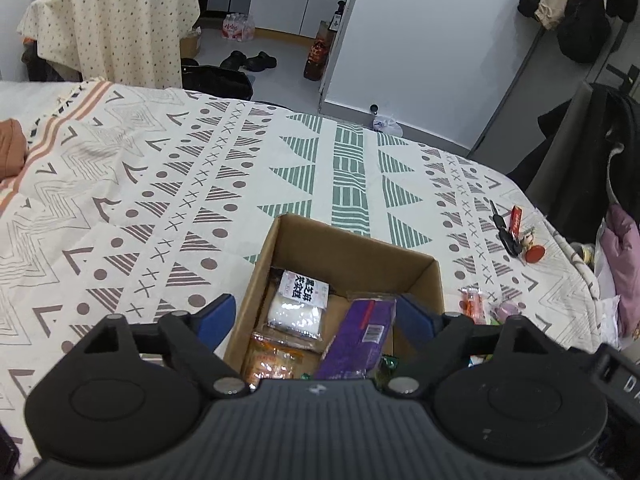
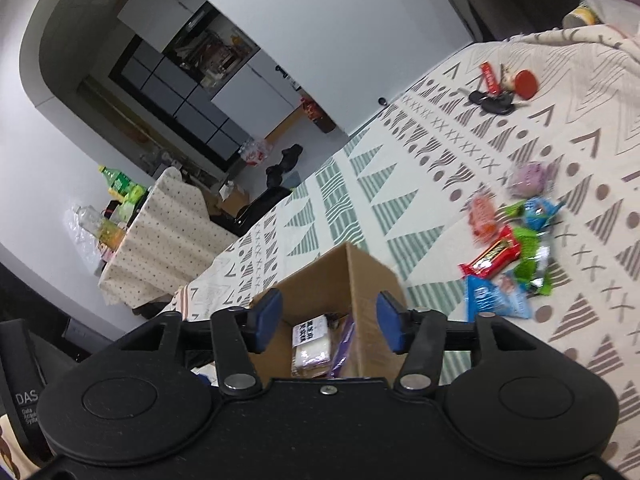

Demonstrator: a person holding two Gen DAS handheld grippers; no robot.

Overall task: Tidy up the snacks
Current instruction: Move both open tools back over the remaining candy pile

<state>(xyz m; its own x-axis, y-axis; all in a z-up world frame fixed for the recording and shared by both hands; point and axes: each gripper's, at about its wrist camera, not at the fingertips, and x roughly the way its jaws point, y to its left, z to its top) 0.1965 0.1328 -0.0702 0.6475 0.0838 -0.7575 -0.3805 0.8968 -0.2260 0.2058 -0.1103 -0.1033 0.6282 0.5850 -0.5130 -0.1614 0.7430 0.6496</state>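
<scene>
Snack box (image 1: 280,236) beneath left gripper's (image 1: 316,316) spread fingers (image 1: 218,312)

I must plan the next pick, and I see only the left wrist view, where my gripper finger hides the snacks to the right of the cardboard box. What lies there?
Observer: Several loose snacks on the patterned cloth, among them a red wrapped bar.
Operator: Which one is nearest to the box?
Observer: A blue packet. It lies apart from the cardboard box.
Operator: Is the right gripper free?
Observer: Yes. The right gripper is open and holds nothing.
</scene>
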